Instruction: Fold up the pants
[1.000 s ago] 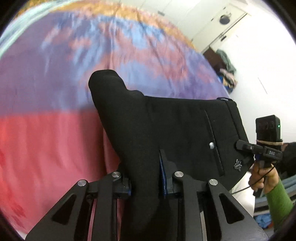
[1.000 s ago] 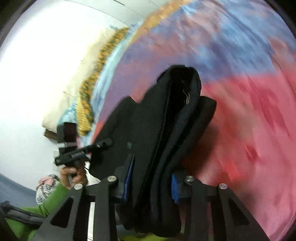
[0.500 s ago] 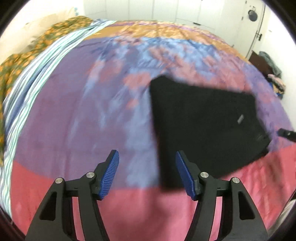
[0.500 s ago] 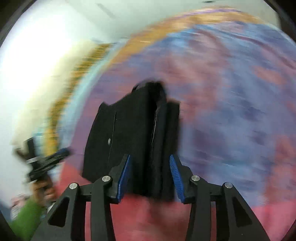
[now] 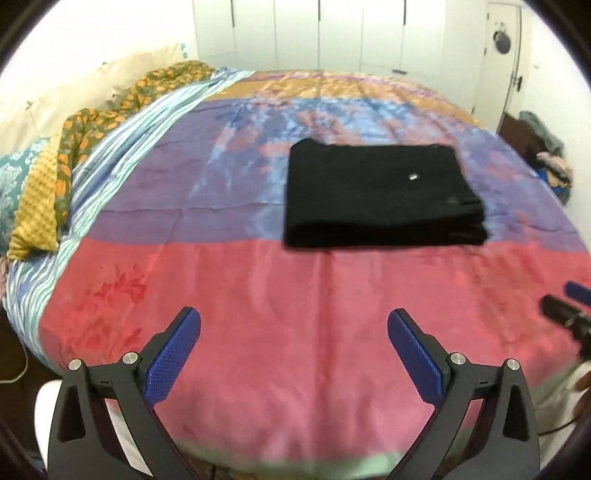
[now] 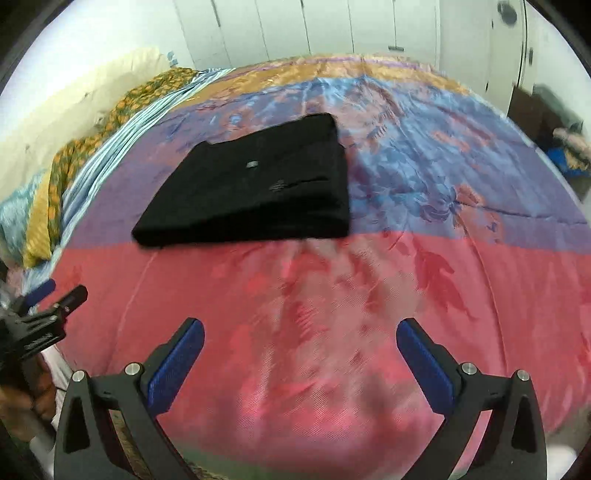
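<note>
The black pants (image 5: pixel 380 195) lie folded into a flat rectangle on the bed's colourful cover (image 5: pixel 258 295), across the line between its purple and red parts. They also show in the right wrist view (image 6: pixel 255 188). My left gripper (image 5: pixel 293 325) is open and empty, held back over the red part, well short of the pants. My right gripper (image 6: pixel 300 338) is open and empty too, also back over the red part. The right gripper's tip shows at the right edge of the left wrist view (image 5: pixel 565 310); the left gripper shows at the left edge of the right wrist view (image 6: pixel 44 314).
Pillows and a green-orange patterned blanket (image 5: pixel 85 122) lie along the bed's left side. White wardrobe doors (image 5: pixel 332 33) stand behind the bed. A pile of clothes (image 5: pixel 550 166) sits at the far right by a door.
Both grippers have let go of the pants, opened wide and pulled back toward the bed's near edge. The pants now lie flat on the cover.
</note>
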Demonstrator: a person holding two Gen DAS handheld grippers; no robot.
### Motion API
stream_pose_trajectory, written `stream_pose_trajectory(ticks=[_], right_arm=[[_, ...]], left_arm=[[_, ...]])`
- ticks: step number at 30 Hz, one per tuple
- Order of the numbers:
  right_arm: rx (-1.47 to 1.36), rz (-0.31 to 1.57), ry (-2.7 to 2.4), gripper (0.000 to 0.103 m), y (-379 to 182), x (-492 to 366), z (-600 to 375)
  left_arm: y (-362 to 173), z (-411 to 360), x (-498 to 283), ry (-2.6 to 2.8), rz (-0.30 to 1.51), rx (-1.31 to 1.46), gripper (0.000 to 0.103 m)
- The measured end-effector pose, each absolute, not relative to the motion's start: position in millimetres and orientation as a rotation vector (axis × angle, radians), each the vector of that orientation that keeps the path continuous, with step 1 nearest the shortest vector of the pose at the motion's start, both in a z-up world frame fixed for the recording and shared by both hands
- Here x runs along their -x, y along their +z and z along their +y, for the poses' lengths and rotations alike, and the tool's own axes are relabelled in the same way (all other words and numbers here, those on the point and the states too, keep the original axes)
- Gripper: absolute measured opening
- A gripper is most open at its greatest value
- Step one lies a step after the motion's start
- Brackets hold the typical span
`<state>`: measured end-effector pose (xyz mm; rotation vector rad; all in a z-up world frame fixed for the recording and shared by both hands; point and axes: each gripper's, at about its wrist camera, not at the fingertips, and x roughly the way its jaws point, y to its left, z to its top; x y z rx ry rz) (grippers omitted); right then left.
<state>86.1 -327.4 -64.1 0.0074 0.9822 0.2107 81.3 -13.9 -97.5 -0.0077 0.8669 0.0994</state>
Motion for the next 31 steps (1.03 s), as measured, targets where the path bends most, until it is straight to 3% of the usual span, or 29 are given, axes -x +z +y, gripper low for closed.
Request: stream_pose_trajectory(ticks=[14, 31], right_arm=[[0.104, 0.897, 0.205, 0.103, -17.3, -47.4, -282.7], [0.107, 0.897, 0.192, 0.103, -16.2, -46.2, -286.2]], left_arm=[[-64.4, -22.9, -50.0, 0.098, 0.901, 0.011, 0.101], [-61.6, -30.4, -44.5, 0.087, 0.878, -0.001, 0.101]])
